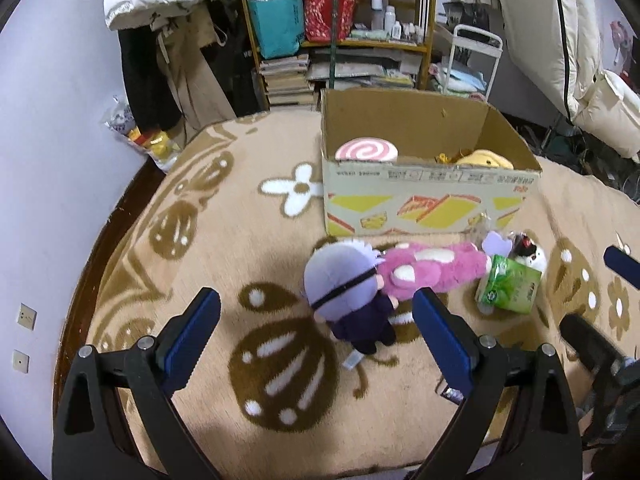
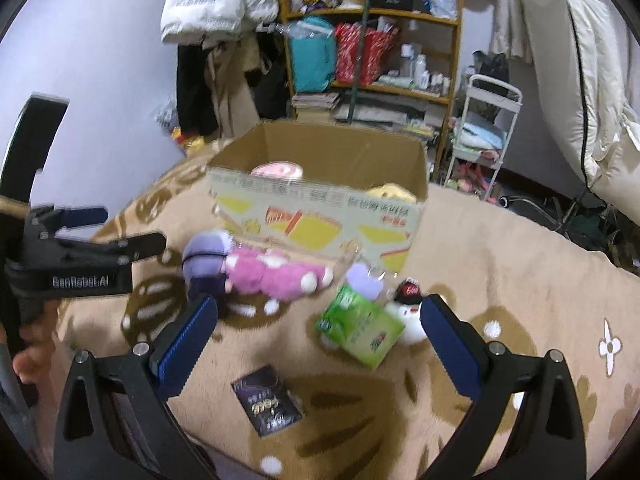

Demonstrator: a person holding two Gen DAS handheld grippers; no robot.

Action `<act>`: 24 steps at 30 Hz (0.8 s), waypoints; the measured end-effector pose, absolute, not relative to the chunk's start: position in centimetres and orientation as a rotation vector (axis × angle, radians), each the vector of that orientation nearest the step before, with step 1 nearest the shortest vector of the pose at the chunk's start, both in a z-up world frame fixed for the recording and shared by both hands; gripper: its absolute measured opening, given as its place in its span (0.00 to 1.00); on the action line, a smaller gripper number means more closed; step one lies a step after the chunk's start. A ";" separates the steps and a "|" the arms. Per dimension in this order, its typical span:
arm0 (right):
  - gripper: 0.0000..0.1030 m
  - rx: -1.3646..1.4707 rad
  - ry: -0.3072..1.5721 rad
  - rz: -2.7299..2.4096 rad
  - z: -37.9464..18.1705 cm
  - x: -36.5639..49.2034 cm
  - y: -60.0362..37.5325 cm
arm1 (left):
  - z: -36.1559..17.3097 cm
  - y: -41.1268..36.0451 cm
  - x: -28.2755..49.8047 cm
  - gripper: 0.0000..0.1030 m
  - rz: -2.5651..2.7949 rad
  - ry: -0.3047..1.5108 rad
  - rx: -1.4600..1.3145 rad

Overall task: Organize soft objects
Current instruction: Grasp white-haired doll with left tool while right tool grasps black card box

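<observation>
Plainly "GenRobot.AI" on left gripper (image 2: 86, 236); both grippers' fingers (image 1: 192, 328) spread, empty.

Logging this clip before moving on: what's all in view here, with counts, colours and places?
cardboard box: 1, brown, open, on blanket
swirl cushion: 1, pink-white, in box
yellow plush: 1, in box
lilac-haired doll: 1, dark outfit, before box
pink plush: 1, beside doll
tissue pack: 1, green, right of pink plush
white plush: 1, behind tissue pack
dark packet: 1, near camera
blanket: 1, tan-brown
left gripper: jaws open, empty
right gripper: jaws open, empty
</observation>
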State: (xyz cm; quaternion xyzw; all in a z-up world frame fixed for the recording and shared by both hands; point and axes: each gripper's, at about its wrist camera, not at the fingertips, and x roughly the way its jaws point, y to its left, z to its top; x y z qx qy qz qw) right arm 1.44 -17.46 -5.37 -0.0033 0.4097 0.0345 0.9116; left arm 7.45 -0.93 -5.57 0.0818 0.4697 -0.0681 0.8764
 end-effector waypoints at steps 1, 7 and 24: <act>1.00 -0.017 0.865 0.079 -5.8 1.4 -17.2 | -5.8 -0.9 7.6 0.93 -0.143 0.993 0.168; 0.94 -0.056 0.971 0.129 -7.9 1.9 -16.0 | -7.3 -0.8 8.6 0.93 -0.144 1.073 0.152; 0.75 -0.060 1.249 0.319 -14.4 3.7 -12.9 | -13.0 -1.4 11.9 0.93 -0.176 1.314 0.087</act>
